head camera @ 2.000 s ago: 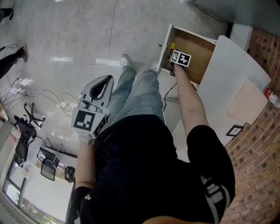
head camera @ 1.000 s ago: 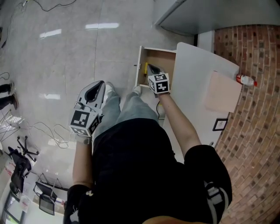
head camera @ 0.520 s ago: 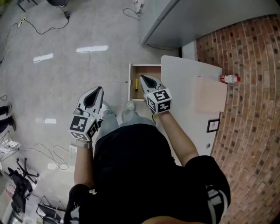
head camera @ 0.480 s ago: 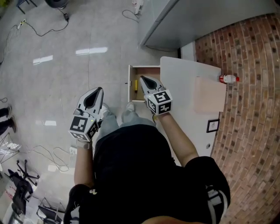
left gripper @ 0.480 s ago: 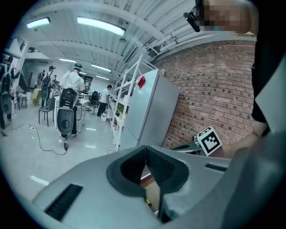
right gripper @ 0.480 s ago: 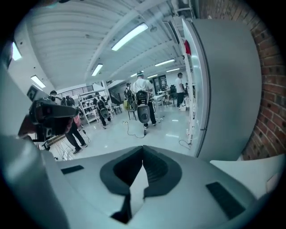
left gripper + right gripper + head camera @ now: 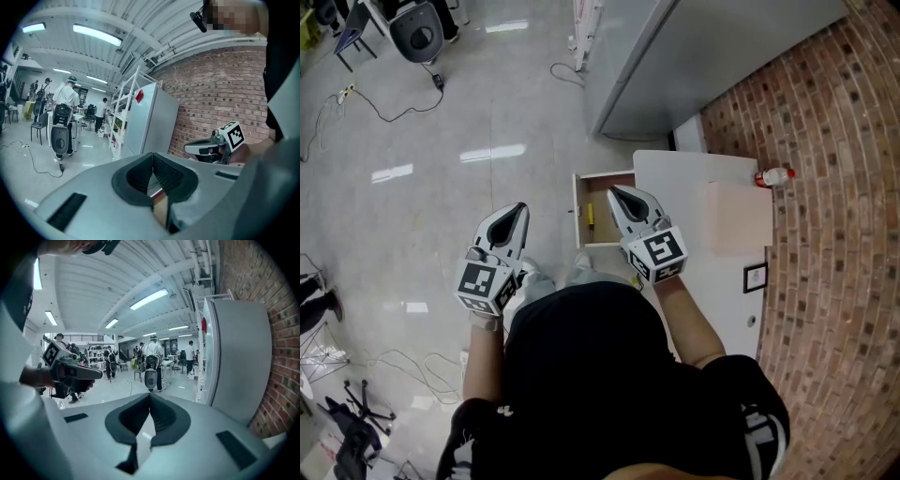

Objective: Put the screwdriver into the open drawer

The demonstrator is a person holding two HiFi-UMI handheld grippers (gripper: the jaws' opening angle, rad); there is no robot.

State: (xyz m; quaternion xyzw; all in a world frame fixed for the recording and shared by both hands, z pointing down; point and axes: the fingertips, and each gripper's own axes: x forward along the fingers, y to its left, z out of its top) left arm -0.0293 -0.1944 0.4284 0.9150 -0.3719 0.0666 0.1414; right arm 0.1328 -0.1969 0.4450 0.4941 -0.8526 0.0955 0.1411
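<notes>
The wooden drawer (image 7: pixel 602 234) stands pulled out from under the white table (image 7: pixel 694 281), far below me. A yellow-handled screwdriver (image 7: pixel 590 214) lies inside it near the front panel. My right gripper (image 7: pixel 617 191) hovers high above the drawer and the table edge, shut and holding nothing; its jaws meet at the tip in the right gripper view (image 7: pixel 150 395). My left gripper (image 7: pixel 518 208) is held over the floor left of the drawer, also shut with nothing between its jaws (image 7: pixel 153 155). Each gripper view shows the other gripper beside it.
On the table lie a beige board (image 7: pixel 733 217) and a small framed picture (image 7: pixel 755 277); a red-capped bottle (image 7: pixel 773 176) stands by the brick wall. A grey cabinet (image 7: pixel 703 56) rises behind the table. Cables and chairs sit on the floor at left; people stand far off.
Both grippers have risen, the right one far up out of the drawer. The screwdriver stays lying in the drawer. The drawer and table look smaller and farther below.
</notes>
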